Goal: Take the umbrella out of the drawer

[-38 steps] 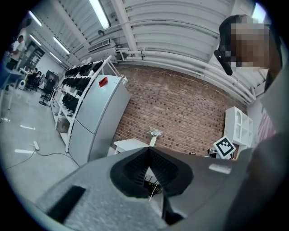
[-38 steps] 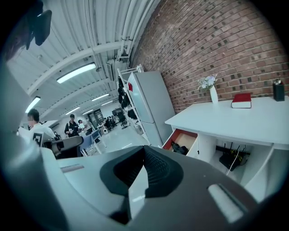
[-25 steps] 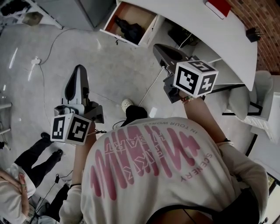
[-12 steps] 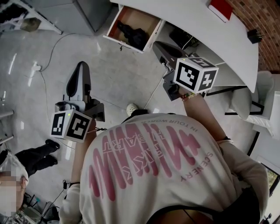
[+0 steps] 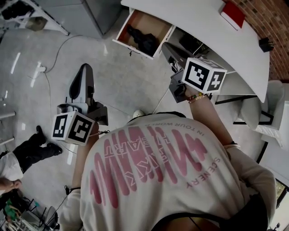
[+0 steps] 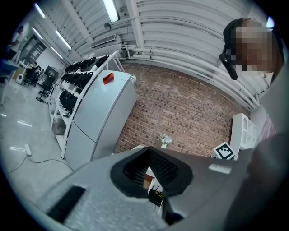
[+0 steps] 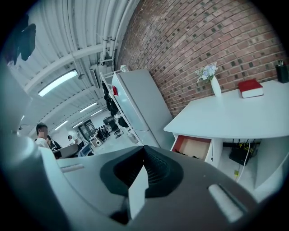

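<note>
Under the desk, the open drawer holds a seemingly folded black umbrella; left gripper and right gripper are closed, empty.

Ceiling tube lights shine bright and even; gripper views show fisheye bulge, dark corners, blurred foreground.

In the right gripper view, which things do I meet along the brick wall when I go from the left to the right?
refrigerator → vase of flowers → red book → small dark object at the picture's edge; the last three stand on the white desk.
</note>
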